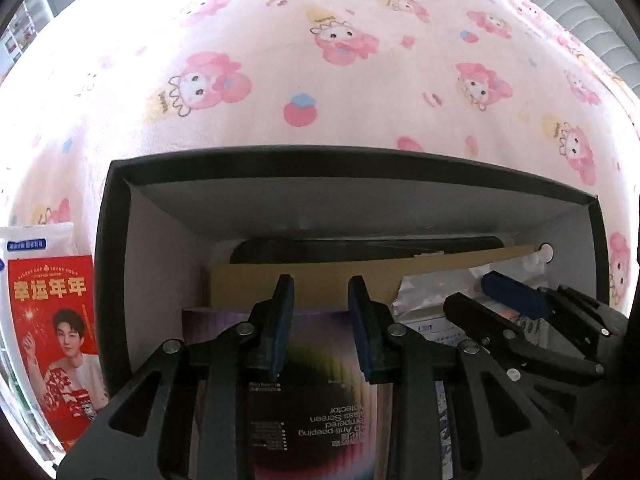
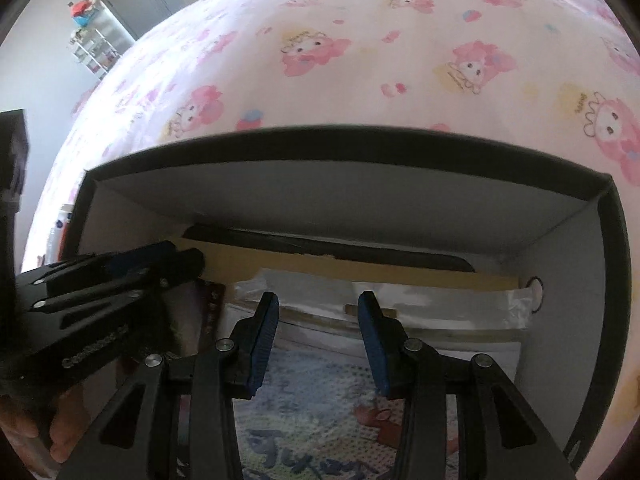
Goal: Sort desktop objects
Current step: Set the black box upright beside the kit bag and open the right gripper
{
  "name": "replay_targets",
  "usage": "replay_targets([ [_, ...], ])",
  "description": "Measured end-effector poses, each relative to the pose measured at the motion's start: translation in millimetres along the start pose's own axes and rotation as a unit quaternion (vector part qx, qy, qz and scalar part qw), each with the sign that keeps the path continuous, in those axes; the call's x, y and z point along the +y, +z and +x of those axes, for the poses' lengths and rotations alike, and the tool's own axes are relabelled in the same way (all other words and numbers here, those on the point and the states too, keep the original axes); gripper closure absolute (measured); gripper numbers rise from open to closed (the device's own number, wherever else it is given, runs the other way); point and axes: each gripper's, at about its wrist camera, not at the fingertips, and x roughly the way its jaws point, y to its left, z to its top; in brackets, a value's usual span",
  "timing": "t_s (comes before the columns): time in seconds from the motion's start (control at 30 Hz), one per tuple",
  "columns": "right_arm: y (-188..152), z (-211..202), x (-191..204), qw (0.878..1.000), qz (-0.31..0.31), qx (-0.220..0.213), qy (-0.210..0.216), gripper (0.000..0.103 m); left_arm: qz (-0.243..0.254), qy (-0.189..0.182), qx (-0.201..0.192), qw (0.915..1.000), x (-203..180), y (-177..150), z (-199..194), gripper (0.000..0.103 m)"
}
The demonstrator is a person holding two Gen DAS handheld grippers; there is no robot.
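Note:
A black open box (image 1: 320,160) (image 2: 340,140) with white inner walls stands on the pink cloth. Inside lie a rainbow-printed screen protector pack (image 1: 320,400), a cartoon-printed packet (image 2: 320,420), a clear plastic bag (image 1: 424,296) (image 2: 440,320), a brown card (image 1: 320,276) (image 2: 360,270) and a flat black item (image 1: 360,246) at the back. My left gripper (image 1: 320,284) (image 2: 160,260) hangs over the screen protector pack, pads apart, nothing between them. My right gripper (image 2: 318,300) (image 1: 488,296) hovers over the cartoon packet, pads apart and bare.
A pink cartoon-print cloth (image 1: 320,60) covers the surface around the box. A red packet showing a person (image 1: 52,320) and a white pack (image 1: 36,240) lie left of the box. A hand (image 2: 60,432) holds the left gripper. A shelf rack (image 2: 92,48) stands far off.

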Motion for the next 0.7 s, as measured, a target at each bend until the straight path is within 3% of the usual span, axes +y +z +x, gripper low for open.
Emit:
replay_targets([
  [0.2, -5.4, -12.5, -2.4, 1.000, 0.005, -0.016, -0.005, 0.065, -0.033, -0.031, -0.002, 0.9990, 1.4, 0.9, -3.6, 0.073],
  [0.33, -22.5, -46.8, -1.3, 0.999, -0.005, -0.052, -0.002, 0.065, -0.012, -0.062, -0.029, 0.9976, -12.1, -19.9, -31.2, 0.068],
  [0.5, -47.4, -68.3, 6.9, 0.998, -0.008, -0.048, 0.036, 0.065, -0.009, -0.122, 0.024, 0.9922, -23.4, -50.5, -27.8, 0.070],
  [0.7, -84.5, -52.3, -5.5, 0.999, 0.024, -0.006, 0.047, 0.065, 0.006, -0.156, 0.061, 0.9859, -30.0, -76.4, -25.6, 0.070],
])
